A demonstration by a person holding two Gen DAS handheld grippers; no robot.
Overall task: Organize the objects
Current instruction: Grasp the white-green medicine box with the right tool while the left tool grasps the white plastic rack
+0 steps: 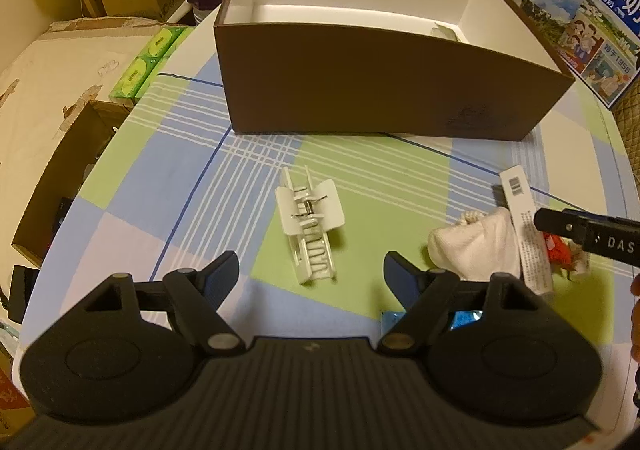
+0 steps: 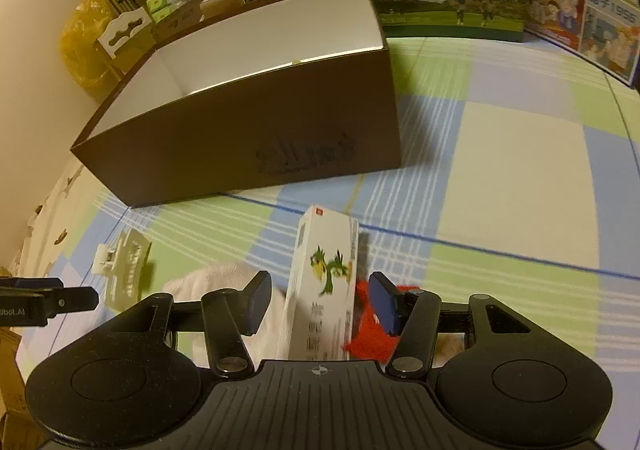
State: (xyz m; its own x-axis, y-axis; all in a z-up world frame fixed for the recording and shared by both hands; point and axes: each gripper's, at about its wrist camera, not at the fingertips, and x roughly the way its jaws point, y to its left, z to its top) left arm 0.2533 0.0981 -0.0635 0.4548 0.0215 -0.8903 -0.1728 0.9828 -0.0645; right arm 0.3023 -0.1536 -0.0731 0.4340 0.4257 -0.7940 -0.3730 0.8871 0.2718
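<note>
Two grippers low over the counter point(image 1: 168, 153) — my right gripper point(image 2: 320, 304) straddles the white carton point(image 2: 324, 282), fingers not yet touching it, while the left gripper point(image 1: 311, 274) hangs released above the white clip point(image 1: 310, 223). Next I'd pinch, then lift toward the brown box point(image 1: 380, 89).

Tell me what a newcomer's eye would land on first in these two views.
The big brown open box dominates, standing at the far side of the checked tablecloth, its white inside nearly bare. Before it a white hair claw clip lies alone on the cloth, just ahead of the open left gripper. To the right, the right gripper straddles a slim white carton with a green cartoon figure, beside a white cloth and something red.
</note>
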